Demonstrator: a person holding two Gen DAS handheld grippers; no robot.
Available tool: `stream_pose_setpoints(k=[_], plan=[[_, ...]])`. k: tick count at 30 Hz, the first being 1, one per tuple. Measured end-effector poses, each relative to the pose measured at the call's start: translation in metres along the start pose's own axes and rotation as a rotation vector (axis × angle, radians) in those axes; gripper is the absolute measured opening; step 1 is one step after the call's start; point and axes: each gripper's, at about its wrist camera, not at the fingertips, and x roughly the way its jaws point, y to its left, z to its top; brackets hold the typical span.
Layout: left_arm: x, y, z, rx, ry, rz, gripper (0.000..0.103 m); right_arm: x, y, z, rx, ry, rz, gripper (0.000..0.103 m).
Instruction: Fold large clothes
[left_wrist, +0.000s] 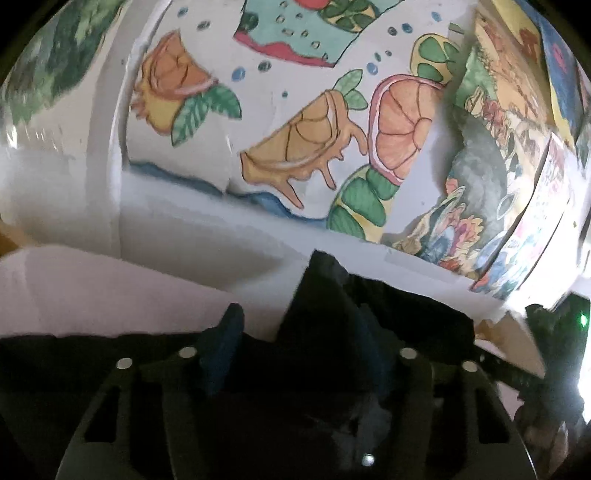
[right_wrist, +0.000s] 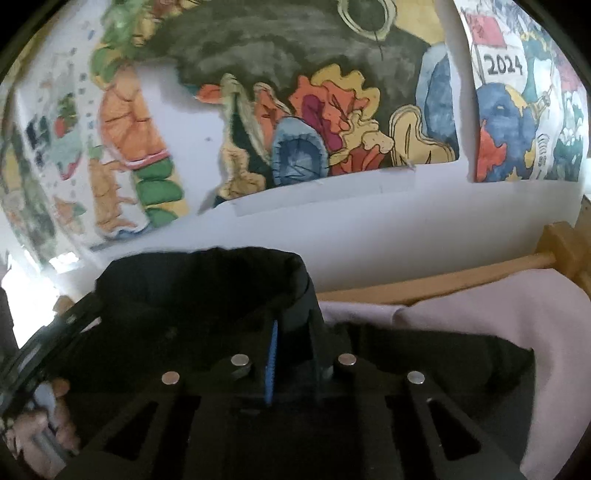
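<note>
Black garment (right_wrist: 207, 295) is lying bunched on a pale pink sheet (right_wrist: 480, 332), in front of a white wall (left_wrist: 184, 229) that is carrying bright paintings (left_wrist: 306, 147). It is looking soft, floppy and fairly heavy, so taking it by edges or corners should serve best. Right gripper (right_wrist: 291, 354) is pinching a fold, its fingers nearly meeting on the cloth. Left gripper (left_wrist: 295, 354) is standing half closed with dark cloth rising between its fingers; whether they are pressing it cannot be told.
</note>
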Motion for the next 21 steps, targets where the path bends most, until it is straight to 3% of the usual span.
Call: stream_pose_setpoints(k=[3, 5, 8, 12, 16, 21], plan=[[-0.013, -0.007, -0.003, 0.007, -0.003, -0.05, 0.035, -0.027, 0.014, -0.011, -0.11, -0.018, 0.01, 0.013], [-0.025, -0.014, -0.003, 0.034, -0.017, -0.059, 0.015, -0.047, 0.02, -0.02, -0.171, -0.033, 0.019, 0.013], [-0.049, -0.023, -0.004, 0.049, -0.052, -0.075, 0.007, -0.08, 0.023, -0.038, -0.248, -0.058, 0.031, 0.012], [-0.086, -0.041, -0.016, 0.089, -0.095, -0.068, 0.004, -0.115, 0.02, -0.061, -0.289, -0.077, 0.044, 0.012], [-0.143, -0.063, -0.049, 0.186, -0.102, -0.044, 0.004, -0.14, 0.018, -0.083, -0.301, -0.065, 0.077, 0.011], [-0.189, -0.077, -0.098, 0.279, -0.043, 0.001, 0.003, -0.169, 0.013, -0.114, -0.303, -0.076, 0.106, 0.011]])
